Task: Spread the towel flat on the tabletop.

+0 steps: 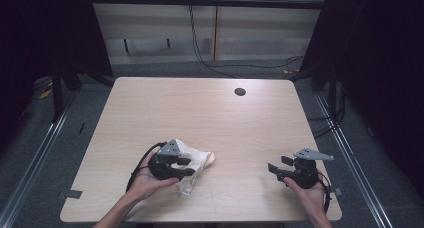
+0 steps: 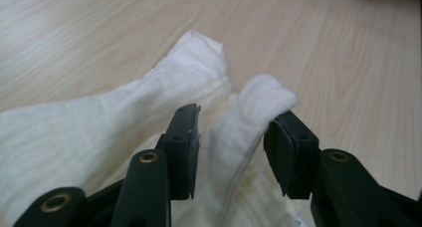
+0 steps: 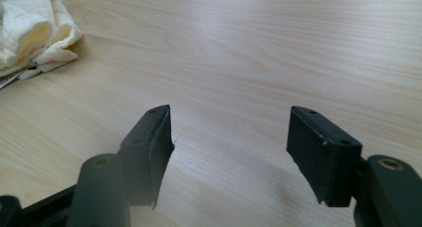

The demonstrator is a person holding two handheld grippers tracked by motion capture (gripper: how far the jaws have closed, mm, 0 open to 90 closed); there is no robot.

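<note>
A crumpled cream cloth point(image 1: 199, 160) lies on the wooden table point(image 1: 200, 113) near its front left. My left gripper point(image 1: 186, 168) hovers over the cloth, held in the person's left hand. In the left gripper view a raised fold of the cloth point(image 2: 239, 132) stands between the jaws of the left gripper point(image 2: 231, 122); it brushes the right pad, and a gap shows at the left pad. My right gripper point(image 1: 276, 167) rests low at the front right, open, with bare table between its jaws point(image 3: 229, 137). The cloth point(image 3: 30, 33) sits far off at the upper left of the right gripper view.
A dark round cable hole point(image 1: 240, 91) sits near the table's far edge. Black frame posts stand at both sides, and cables point(image 1: 210, 63) run over the floor behind the table.
</note>
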